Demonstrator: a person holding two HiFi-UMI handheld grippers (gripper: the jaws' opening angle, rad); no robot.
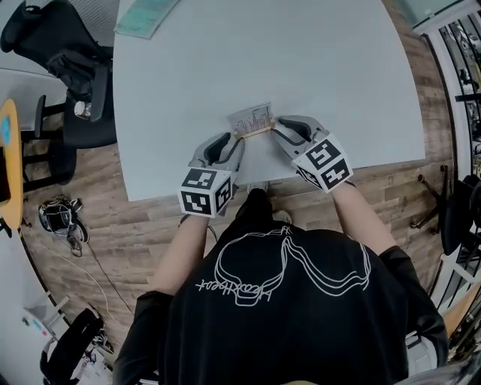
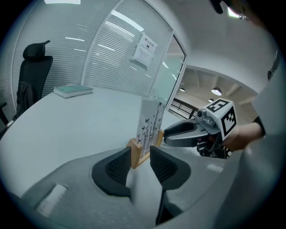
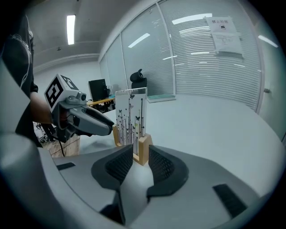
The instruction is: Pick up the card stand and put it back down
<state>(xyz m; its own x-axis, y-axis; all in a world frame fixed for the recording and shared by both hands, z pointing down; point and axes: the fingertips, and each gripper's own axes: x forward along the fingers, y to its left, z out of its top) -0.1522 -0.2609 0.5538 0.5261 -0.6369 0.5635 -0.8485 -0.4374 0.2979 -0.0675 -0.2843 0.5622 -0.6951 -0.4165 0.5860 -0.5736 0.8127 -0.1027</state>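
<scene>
The card stand (image 1: 252, 120) is a clear card holder with a printed card in a wooden base, upright on the white table (image 1: 316, 60) near its front edge. My left gripper (image 1: 236, 140) is at its left end and my right gripper (image 1: 276, 126) at its right end. In the left gripper view the wooden end (image 2: 136, 152) sits between my left gripper's (image 2: 140, 157) pads with a gap on the right side. In the right gripper view the other wooden end (image 3: 142, 150) stands between my right gripper's (image 3: 140, 162) pads, not pressed. Both are open.
A green book (image 1: 146, 15) lies at the table's far left corner. A black office chair (image 1: 71, 56) stands left of the table, with cables (image 1: 60, 216) on the wooden floor. Glass walls with blinds (image 3: 210, 58) surround the room.
</scene>
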